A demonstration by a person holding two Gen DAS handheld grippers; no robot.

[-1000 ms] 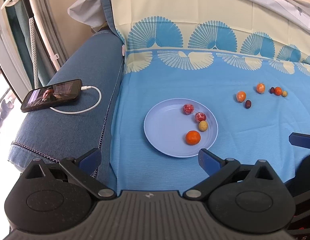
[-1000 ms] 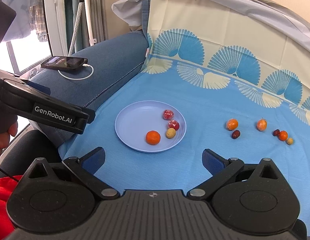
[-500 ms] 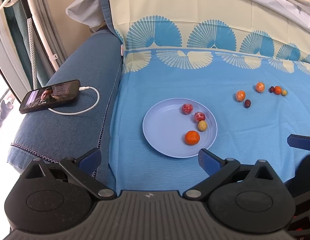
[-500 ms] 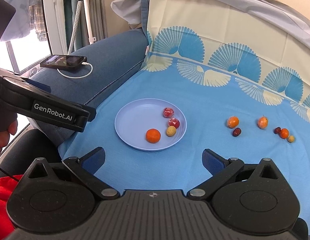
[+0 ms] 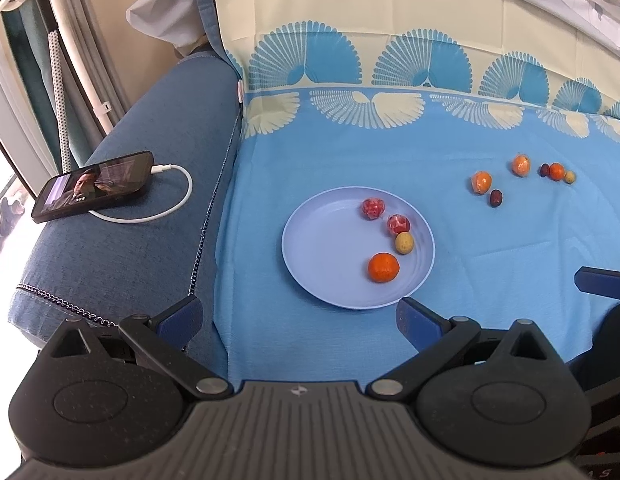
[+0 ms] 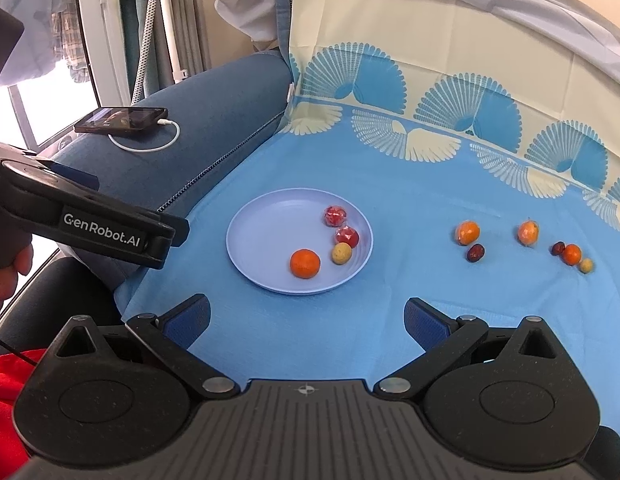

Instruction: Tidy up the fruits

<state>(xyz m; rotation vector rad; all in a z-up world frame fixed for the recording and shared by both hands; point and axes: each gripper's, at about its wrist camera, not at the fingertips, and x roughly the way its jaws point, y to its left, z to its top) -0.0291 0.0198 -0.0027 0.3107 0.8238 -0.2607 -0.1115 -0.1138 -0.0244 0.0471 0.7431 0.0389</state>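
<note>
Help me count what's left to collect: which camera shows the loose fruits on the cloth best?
The right wrist view: the six loose fruits lie spread apart and larger, each separable. The left wrist view shows the same group smaller and bunched toward the upper right, farther from the plate.

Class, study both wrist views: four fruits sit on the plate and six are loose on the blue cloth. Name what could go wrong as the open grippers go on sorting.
1. The loose fruits are small and round; on the soft, creased blue cloth a nudge from the fingers could roll one away.
2. The fruits on the plate crowd its right side, so another dropped there may knock the yellow one out.
3. The left gripper and right gripper are close together and could collide.
</note>
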